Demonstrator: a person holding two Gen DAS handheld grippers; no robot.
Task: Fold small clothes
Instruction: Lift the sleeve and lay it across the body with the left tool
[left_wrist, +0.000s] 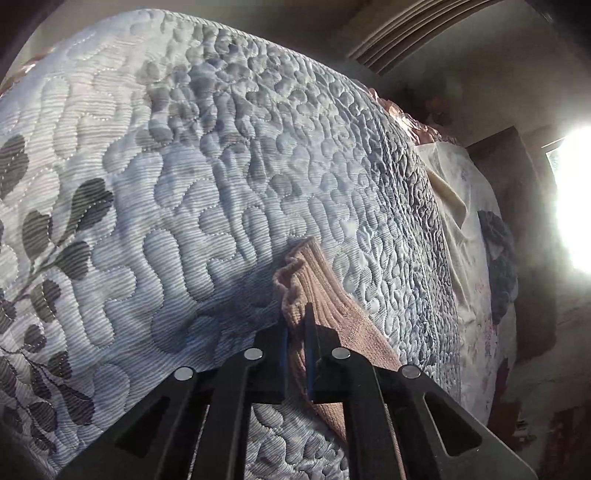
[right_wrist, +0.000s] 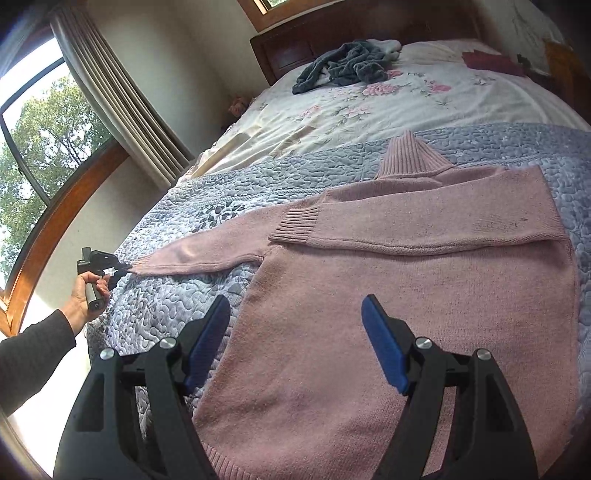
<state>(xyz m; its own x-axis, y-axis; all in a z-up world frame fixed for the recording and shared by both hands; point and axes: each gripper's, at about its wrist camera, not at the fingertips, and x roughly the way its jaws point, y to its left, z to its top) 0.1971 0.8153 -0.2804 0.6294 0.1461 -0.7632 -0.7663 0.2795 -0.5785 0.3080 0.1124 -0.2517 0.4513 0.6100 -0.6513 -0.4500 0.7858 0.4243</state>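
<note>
A pink knitted turtleneck sweater (right_wrist: 388, 295) lies flat on a grey-blue quilted bedspread (right_wrist: 221, 192). One sleeve is folded across the chest, its ribbed cuff (right_wrist: 297, 221) near the middle. The other sleeve (right_wrist: 199, 254) stretches out to the left. My left gripper (left_wrist: 297, 325) is shut on that sleeve's ribbed cuff (left_wrist: 310, 280); in the right wrist view the same left gripper (right_wrist: 123, 267) sits at the sleeve end, held by a hand (right_wrist: 83, 291). My right gripper (right_wrist: 295, 306) hovers open over the sweater's lower body, blue pads (right_wrist: 382, 343) wide apart.
Beyond the quilt lies a floral sheet (right_wrist: 369, 107) with a dark grey garment heap (right_wrist: 343, 68) near the wooden headboard (right_wrist: 295, 48). A window (right_wrist: 40, 140) and curtain (right_wrist: 122, 96) stand left of the bed. A dark sleeve (right_wrist: 33, 350) reaches in from the left.
</note>
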